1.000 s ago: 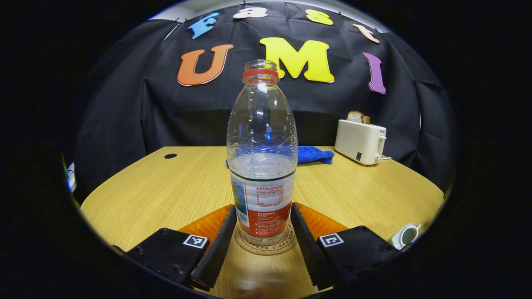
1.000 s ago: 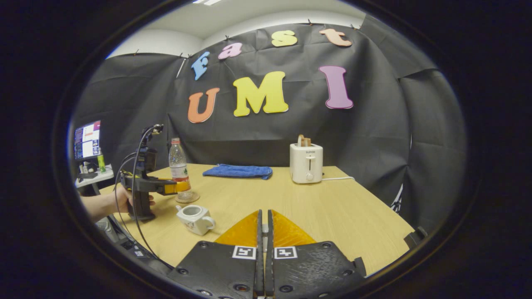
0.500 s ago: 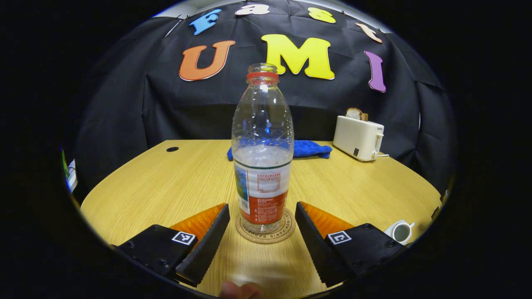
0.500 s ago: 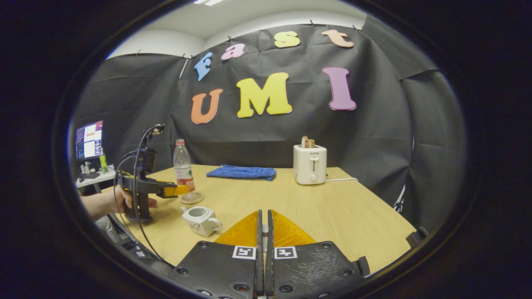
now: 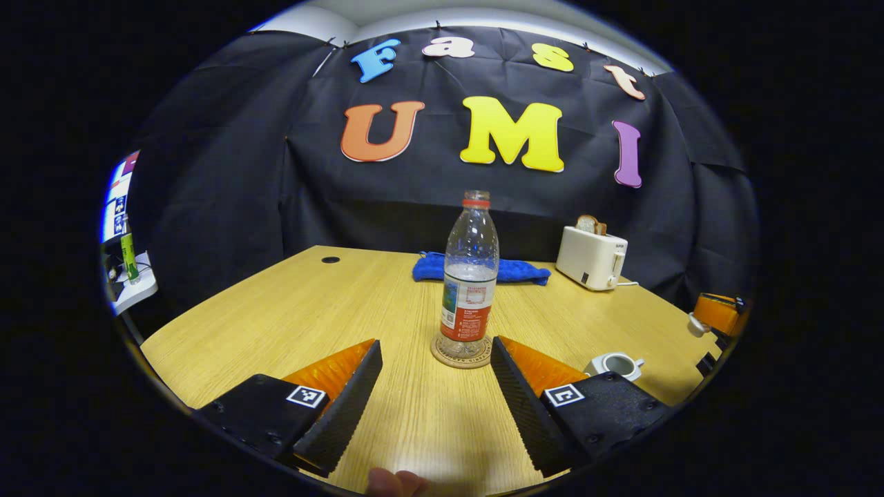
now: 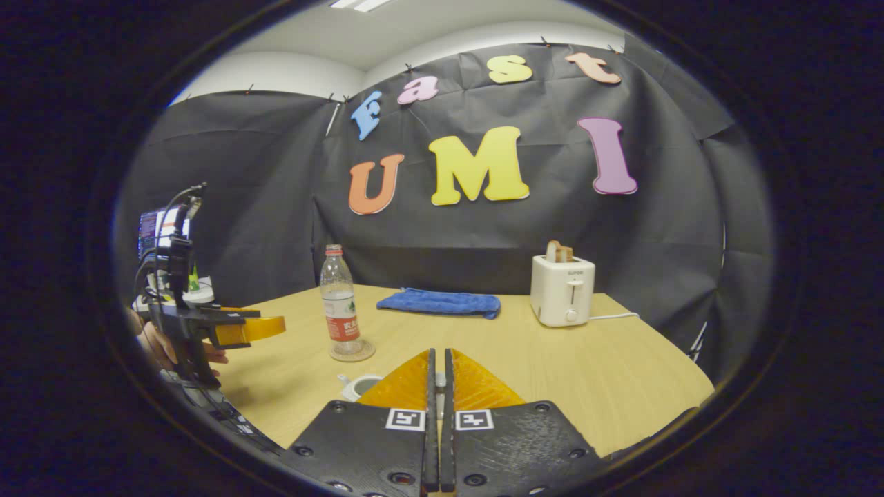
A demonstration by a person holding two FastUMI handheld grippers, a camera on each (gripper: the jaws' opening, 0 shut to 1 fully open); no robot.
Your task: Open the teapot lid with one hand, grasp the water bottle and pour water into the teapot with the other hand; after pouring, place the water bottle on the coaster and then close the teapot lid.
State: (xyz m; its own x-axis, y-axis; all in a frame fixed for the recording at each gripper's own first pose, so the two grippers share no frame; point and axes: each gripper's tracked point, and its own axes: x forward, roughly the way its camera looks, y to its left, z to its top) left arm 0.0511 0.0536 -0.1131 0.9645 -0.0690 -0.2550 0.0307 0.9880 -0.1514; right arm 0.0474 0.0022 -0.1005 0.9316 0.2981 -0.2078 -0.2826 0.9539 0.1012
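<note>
In the left gripper view we see the left gripper (image 5: 435, 383) with fingers spread apart, the water bottle (image 5: 469, 273) upright on its coaster (image 5: 461, 352) just beyond, and the lidless teapot (image 5: 615, 364) to the right. In the right gripper view we see the right gripper (image 6: 438, 386) with fingers pressed together; whether they pinch anything we cannot tell.

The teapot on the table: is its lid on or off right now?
Off. The teapot shows an open round mouth, with no lid on it.

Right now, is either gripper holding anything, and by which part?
Left gripper: open, holding nothing. Right gripper: shut on the teapot lid; the gripped part cannot be told.
</note>
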